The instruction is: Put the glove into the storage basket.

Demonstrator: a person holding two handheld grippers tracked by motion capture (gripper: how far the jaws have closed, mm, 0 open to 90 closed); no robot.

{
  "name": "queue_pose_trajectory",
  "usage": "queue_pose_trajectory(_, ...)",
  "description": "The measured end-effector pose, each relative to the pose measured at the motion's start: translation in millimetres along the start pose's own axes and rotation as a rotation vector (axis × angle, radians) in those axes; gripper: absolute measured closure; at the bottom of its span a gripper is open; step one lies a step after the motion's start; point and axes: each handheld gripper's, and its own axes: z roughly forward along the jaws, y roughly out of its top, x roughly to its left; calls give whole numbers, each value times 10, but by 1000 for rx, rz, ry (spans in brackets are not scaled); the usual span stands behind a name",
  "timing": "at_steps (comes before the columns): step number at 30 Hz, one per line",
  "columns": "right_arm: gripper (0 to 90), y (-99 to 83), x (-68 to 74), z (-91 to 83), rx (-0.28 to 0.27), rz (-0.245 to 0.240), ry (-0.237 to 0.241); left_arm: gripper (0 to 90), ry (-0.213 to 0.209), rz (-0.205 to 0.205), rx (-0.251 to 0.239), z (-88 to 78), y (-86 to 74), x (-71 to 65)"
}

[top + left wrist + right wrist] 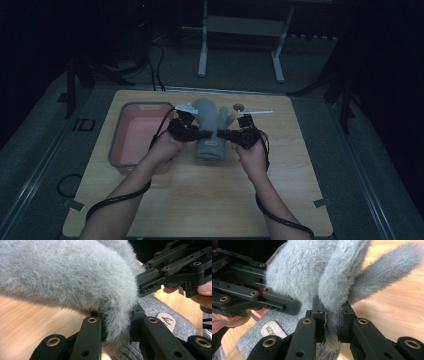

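From the high view, a grey fluffy mitten lies near the middle of the wooden table, its rounded tip toward the far edge, its thumb sticking out to the right and its ribbed cuff toward the person. The left gripper comes in from the left and the right gripper from the right, and they meet at the mitten just above the cuff, one on each side. A pink tray with a grey rim sits to the left of the mitten, just beside the left hand. A small dark round object lies on the table beyond the right gripper; what it is cannot be made out.

In the left gripper view, the left gripper has its two black jaws pressed onto a fold of the mitten's fur, pinching it between them. The grey ribbed cuff with a pale label lies beyond, and the right gripper pushes against the fur from the upper right.

In the right gripper view, the right gripper likewise clamps a ridge of the mitten's fur tight between its jaws. The thumb reaches away to the right over the bare wood. The left gripper touches the mitten from the left, with the label on the cuff below it
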Motion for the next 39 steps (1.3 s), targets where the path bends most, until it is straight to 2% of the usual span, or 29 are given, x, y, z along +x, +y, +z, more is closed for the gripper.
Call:
queue_pose_trajectory(12, 793, 242, 346, 279, 12, -24, 43, 776, 49, -11, -2, -460, -47, 211)
queue_pose_trajectory(20, 793, 352, 586, 560, 33, -31, 80, 776, 91, -36, 6, -771, -171, 388)
queue_pose_trajectory(27, 793, 440, 833, 811, 53, -50, 91, 775, 119, -62, 5, -1038, -297, 554)
queue_pose_trajectory(39, 793, 530, 1191, 1233, 93, -67, 128, 776, 173, -104, 16, -1423, -526, 778)
